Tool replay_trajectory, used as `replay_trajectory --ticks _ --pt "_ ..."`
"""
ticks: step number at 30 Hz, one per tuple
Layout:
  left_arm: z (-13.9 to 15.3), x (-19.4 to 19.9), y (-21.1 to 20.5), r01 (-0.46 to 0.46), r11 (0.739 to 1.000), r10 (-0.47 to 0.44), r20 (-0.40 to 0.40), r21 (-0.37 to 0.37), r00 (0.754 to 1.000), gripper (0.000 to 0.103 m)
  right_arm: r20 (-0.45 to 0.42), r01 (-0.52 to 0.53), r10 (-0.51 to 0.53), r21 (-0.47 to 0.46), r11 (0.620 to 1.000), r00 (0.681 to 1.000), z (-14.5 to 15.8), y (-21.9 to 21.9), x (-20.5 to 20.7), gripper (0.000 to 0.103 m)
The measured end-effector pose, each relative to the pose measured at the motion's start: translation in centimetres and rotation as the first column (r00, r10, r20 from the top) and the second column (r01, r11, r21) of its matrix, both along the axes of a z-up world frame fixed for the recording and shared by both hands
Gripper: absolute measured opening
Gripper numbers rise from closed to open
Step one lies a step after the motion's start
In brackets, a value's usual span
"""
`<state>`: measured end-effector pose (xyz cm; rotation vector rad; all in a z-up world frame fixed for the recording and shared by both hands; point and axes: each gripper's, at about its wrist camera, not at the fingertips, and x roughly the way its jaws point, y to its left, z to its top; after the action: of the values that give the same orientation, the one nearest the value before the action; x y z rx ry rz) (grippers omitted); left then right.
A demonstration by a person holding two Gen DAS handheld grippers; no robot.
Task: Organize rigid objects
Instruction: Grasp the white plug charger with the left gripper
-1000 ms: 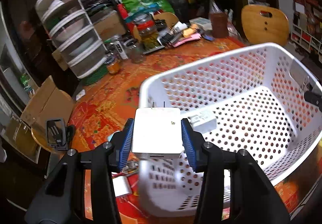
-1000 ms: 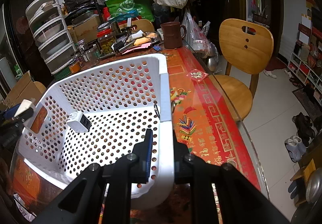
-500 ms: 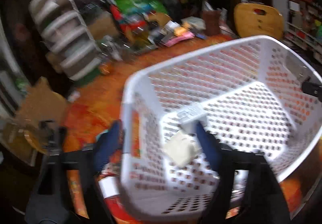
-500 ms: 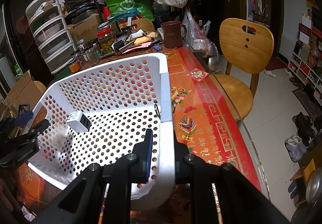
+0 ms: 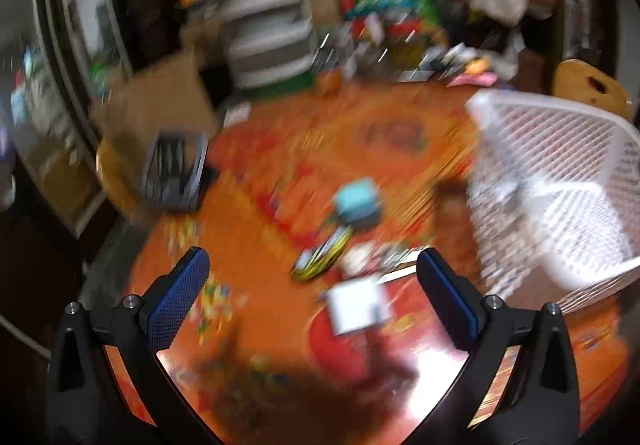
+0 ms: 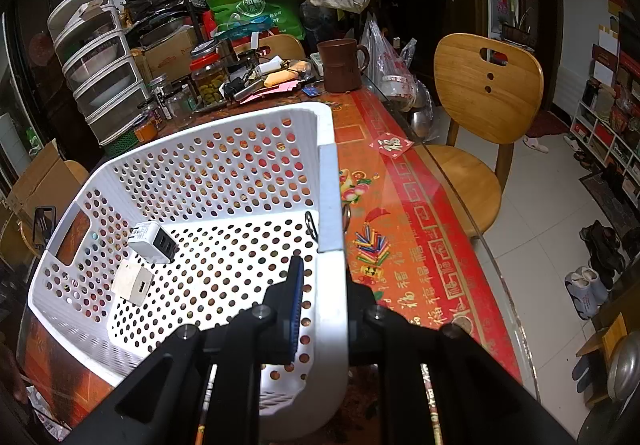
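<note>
The white perforated basket (image 6: 200,133) stands on the red patterned table; my right gripper (image 6: 322,273) is shut on its near right wall. Inside lie a white charger with a black face (image 6: 154,243) and a flat cream adapter (image 6: 132,282). The left wrist view is blurred by motion. My left gripper (image 5: 311,253) hangs over the table left of the basket (image 5: 560,181), its jaws opening wide with nothing between them. Below it on the cloth lie a teal box (image 5: 357,203), a yellow-green item (image 5: 320,259) and a white square item (image 5: 358,305).
The far end of the table holds jars (image 6: 208,75), a brown mug (image 6: 342,63) and stacked drawers (image 6: 100,61). A wooden chair (image 6: 480,85) stands to the right of the table. A black item (image 5: 172,173) rests on a stool at the left.
My left gripper let the cream adapter drop into the basket, opened wide and swung left, away from the basket and out over the table. The right gripper kept its hold and place.
</note>
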<state>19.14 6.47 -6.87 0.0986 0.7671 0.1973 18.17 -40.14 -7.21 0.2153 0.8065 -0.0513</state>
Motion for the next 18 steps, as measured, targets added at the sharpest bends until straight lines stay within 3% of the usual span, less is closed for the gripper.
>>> replay_trajectory --ticks 3,8,14,18 --pt "-2.9 0.2 3.5 -0.050 0.997 0.047 -0.054 -0.063 0.997 0.102 -0.001 0.001 -0.001 0.001 1.000 1.000 0.0 0.0 0.0 0.013" --pt "-5.1 0.0 4.9 -0.068 0.991 0.060 -0.079 -0.111 0.995 0.102 0.000 0.001 -0.001 0.001 1.000 1.000 0.0 0.0 0.0 0.013" --pt "-6.1 0.1 2.0 -0.025 0.993 0.015 -0.087 -0.116 0.996 0.102 0.000 0.001 -0.001 0.003 1.000 1.000 0.0 0.0 0.0 0.013" --pt "-7.5 1.1 -0.7 -0.006 0.998 -0.002 -0.134 -0.059 0.991 0.102 0.001 0.002 -0.002 0.004 1.000 1.000 0.0 0.0 0.0 0.013"
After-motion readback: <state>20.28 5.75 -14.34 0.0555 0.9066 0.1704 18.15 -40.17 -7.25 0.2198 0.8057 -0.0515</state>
